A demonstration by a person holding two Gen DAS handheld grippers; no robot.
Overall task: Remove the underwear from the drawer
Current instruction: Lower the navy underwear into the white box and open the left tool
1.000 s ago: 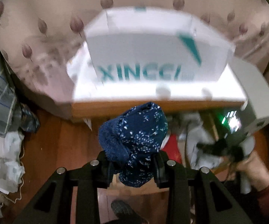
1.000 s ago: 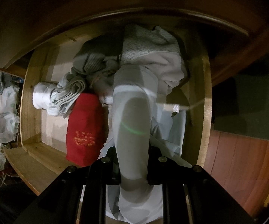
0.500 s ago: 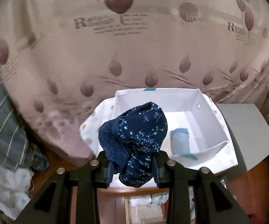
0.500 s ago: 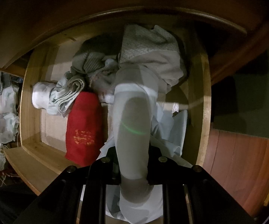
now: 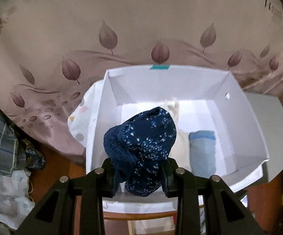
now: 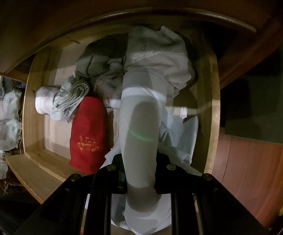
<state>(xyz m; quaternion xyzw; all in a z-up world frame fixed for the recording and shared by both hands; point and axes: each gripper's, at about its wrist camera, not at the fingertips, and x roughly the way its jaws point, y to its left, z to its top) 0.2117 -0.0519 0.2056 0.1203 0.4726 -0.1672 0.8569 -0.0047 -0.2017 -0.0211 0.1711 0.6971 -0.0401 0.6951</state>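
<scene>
the left hand-held gripper point(image 5: 139, 173) clamps bunched navy speckled underwear point(image 5: 143, 146) above the white cardboard box point(image 5: 239, 105), likely for dropping, while the right hand-held gripper point(image 6: 140, 178) pinches a pale grey garment point(image 6: 139, 129) over the wooden drawer point(image 6: 212, 90).

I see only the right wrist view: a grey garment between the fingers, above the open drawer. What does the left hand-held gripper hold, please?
Observer: The left hand-held gripper is shut on a navy patterned underwear.
Operator: Where is it?
Observer: Over an open white box.
Operator: Is the box empty?
Observer: No, a light blue folded piece lies inside, beside a cream cloth.
</scene>
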